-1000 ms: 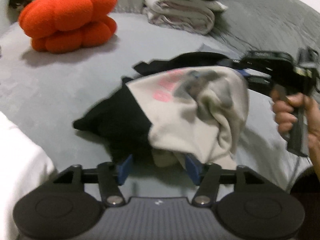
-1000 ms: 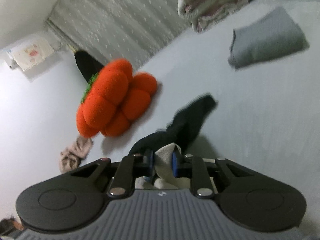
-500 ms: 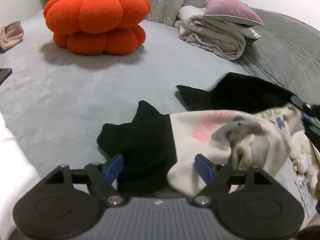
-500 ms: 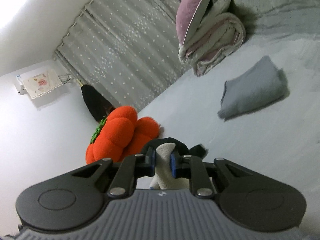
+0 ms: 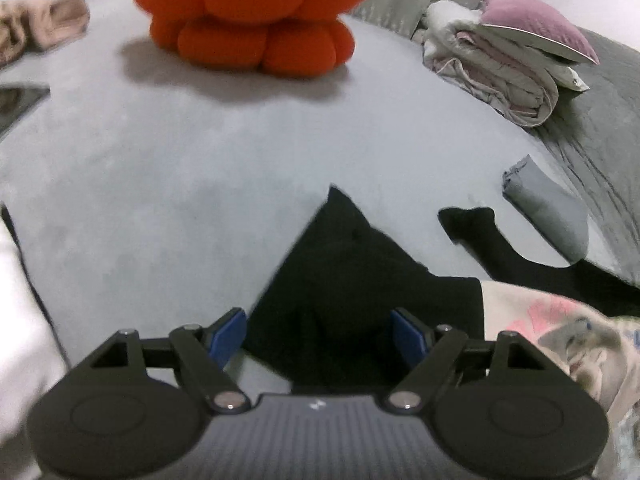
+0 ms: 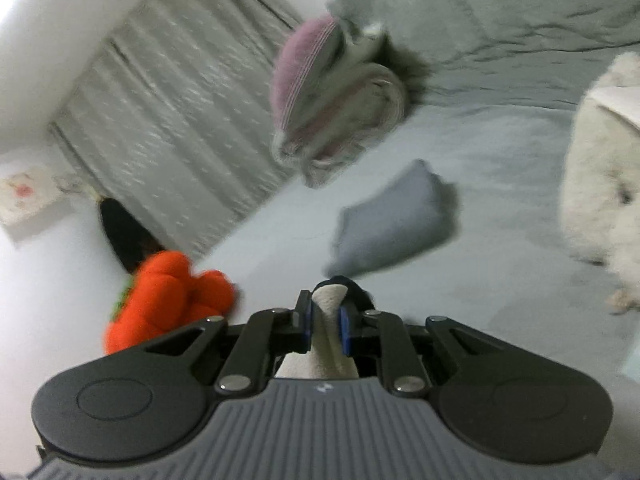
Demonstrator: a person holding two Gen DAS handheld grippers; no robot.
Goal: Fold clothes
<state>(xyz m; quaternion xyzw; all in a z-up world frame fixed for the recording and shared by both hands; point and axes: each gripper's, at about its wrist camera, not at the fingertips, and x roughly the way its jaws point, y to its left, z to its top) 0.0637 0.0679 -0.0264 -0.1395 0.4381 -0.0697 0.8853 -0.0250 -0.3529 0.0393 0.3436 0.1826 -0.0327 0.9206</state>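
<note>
Left gripper [image 5: 318,330] wide apart at lower centre, black sleeve [image 5: 344,280] of the garment lying between the blue pads [image 5: 228,332], pads apparently not pressing it. Previously narrower, over cream fabric; now shifted onto the black part. Garment's cream printed body [image 5: 560,344] pulled off to lower right of left view, second black sleeve [image 5: 492,240] stretched out at right. Right gripper [image 6: 325,320] narrow, pinching a cream fold [image 6: 326,300]; grip unchanged, background swung round, blurred. Judgement: shirt being drawn out flat on the grey bed [image 5: 200,184]; sleeve grab likely next. Orange pumpkin cushion [image 5: 248,12] at upper centre, larger than earlier.
</note>
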